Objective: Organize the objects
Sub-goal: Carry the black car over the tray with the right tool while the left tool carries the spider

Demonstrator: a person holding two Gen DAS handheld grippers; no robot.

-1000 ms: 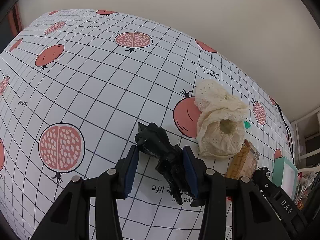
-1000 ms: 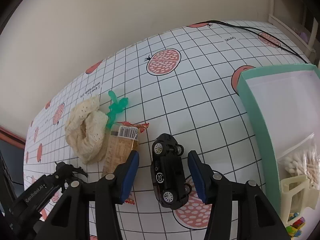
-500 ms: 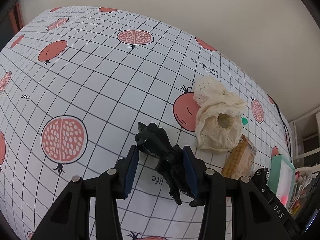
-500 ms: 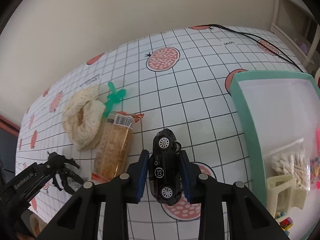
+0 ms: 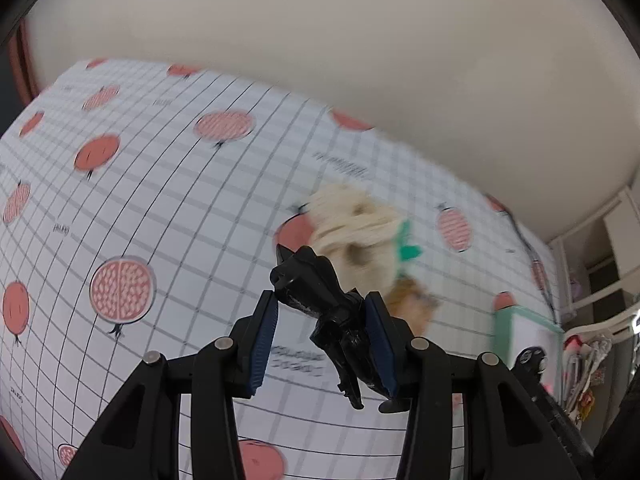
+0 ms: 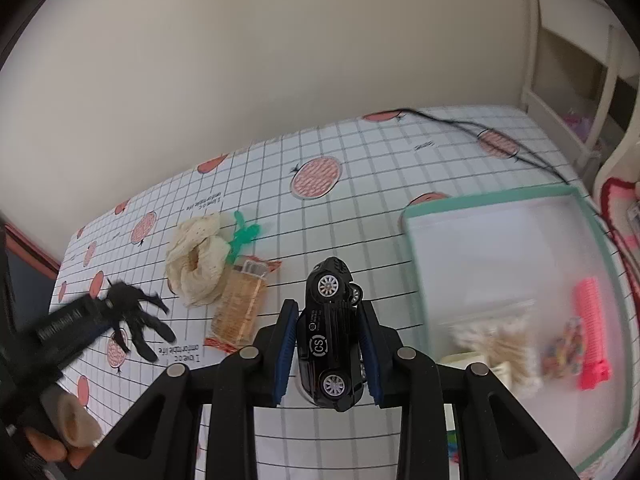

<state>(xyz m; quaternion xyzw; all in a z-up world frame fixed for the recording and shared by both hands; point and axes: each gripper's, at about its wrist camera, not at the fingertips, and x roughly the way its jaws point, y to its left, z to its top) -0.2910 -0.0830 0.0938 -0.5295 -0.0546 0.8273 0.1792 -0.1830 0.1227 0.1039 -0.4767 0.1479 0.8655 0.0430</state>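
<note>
Two blue-padded fingers of the left tongs (image 5: pixel 322 338) pinch a black toy spider (image 5: pixel 326 308) in the left wrist view, its body lifted clear of the desk (image 5: pixel 160 200), which wears a white gridded cloth printed with pomegranates. Beyond the spider lies a cream lace scrunchie (image 5: pixel 354 226) with a green plastic piece (image 5: pixel 408 248) just beside it and a blurred amber snack packet (image 5: pixel 412 306) nearer the camera (motion smears much of this view). At the far right a mint-rimmed tray (image 5: pixel 520 320) shows only in part. In the right wrist view the right tongs (image 6: pixel 330 356) are clamped narrowly on a black toy car (image 6: pixel 330 344), held on its side with two wheels facing the camera and raised above the desk (image 6: pixel 380 184). To the right sits the mint-rimmed tray (image 6: pixel 480 202), holding a bag of cotton swabs (image 6: pixel 494 340) and a pink comb-like item (image 6: pixel 592 332). To the left are the snack packet (image 6: pixel 240 304), the scrunchie (image 6: pixel 196 264), the green piece (image 6: pixel 242 236), and the spider (image 6: pixel 132 316) in the left tongs (image 6: pixel 100 314).
</note>
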